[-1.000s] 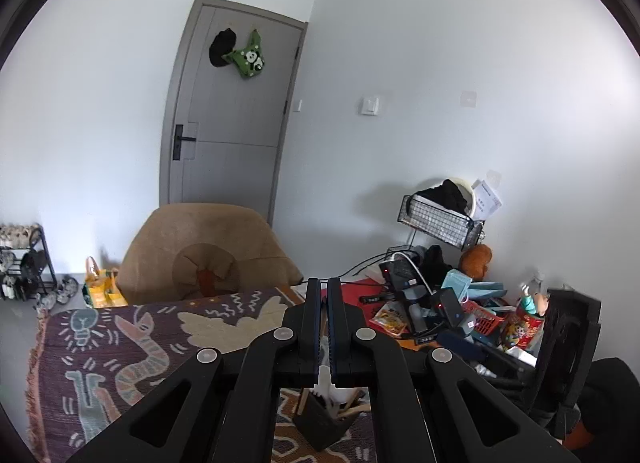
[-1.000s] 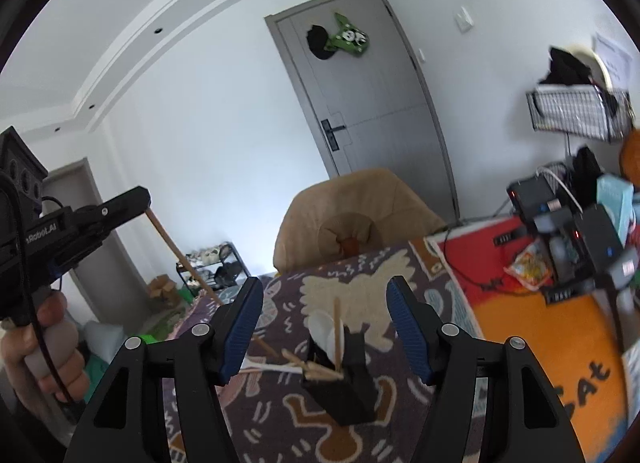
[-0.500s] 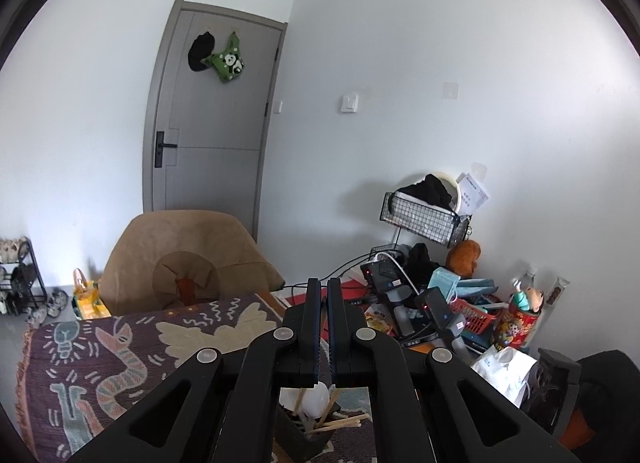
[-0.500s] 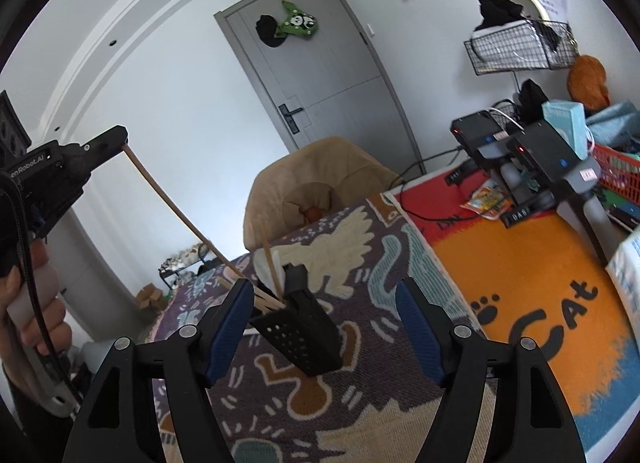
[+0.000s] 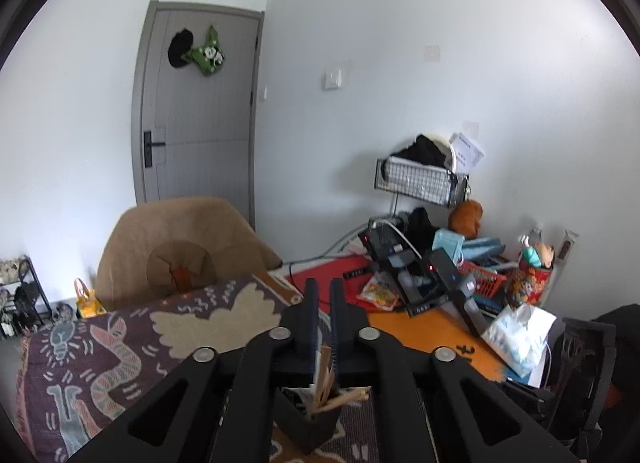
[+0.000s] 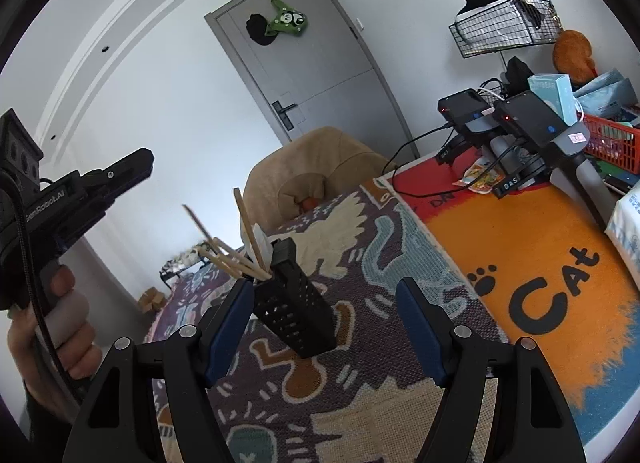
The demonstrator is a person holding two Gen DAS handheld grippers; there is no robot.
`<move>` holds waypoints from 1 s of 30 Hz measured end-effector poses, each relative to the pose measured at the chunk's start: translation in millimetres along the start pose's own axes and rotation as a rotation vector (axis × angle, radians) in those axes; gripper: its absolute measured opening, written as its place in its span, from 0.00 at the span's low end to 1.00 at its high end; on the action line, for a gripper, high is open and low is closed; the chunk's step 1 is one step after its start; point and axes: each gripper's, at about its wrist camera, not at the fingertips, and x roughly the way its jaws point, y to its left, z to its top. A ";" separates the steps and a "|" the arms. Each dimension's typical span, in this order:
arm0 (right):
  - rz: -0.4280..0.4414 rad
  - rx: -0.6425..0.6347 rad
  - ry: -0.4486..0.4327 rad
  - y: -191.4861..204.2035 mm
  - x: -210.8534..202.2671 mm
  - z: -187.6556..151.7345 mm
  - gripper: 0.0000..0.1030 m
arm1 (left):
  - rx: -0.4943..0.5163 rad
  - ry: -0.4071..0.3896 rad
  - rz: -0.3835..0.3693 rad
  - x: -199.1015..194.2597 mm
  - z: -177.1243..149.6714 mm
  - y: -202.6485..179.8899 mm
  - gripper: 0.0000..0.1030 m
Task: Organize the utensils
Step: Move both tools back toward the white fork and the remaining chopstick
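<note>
A black perforated utensil holder [image 6: 294, 301] stands on the patterned rug [image 6: 360, 247], with several wooden chopsticks [image 6: 224, 255] and a white spoon [image 6: 262, 243] sticking out. My right gripper [image 6: 324, 315] is open, its blue pads on either side of the holder. My left gripper [image 6: 132, 169] hangs above and left of the holder, empty. In the left wrist view the left gripper [image 5: 322, 291] has its jaws close together with nothing between them, and the holder [image 5: 310, 419] with chopsticks [image 5: 324, 383] sits below it.
An orange cat mat [image 6: 552, 275] lies to the right. Black chargers [image 6: 524, 119], a red basket [image 6: 608, 143] and a wire rack [image 6: 504, 27] crowd the right wall. A tan cushion chair [image 6: 320, 167] stands behind the rug. A white bag [image 5: 520, 335] lies at the right.
The left gripper let go of the long chopstick, which now stands in the holder. The right gripper has moved in closer around the holder.
</note>
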 end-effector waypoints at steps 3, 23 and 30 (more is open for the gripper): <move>0.007 -0.006 0.008 4.2 2.1 -2.8 0.71 | -0.020 0.009 0.012 -4.3 -6.7 7.3 0.75; 0.064 -0.120 0.137 59.6 42.4 -40.8 0.85 | -0.288 0.095 0.242 -48.4 -68.8 134.8 0.91; 0.103 -0.167 0.187 82.4 58.0 -57.9 0.85 | -0.403 0.175 0.288 -44.6 -93.0 177.9 0.73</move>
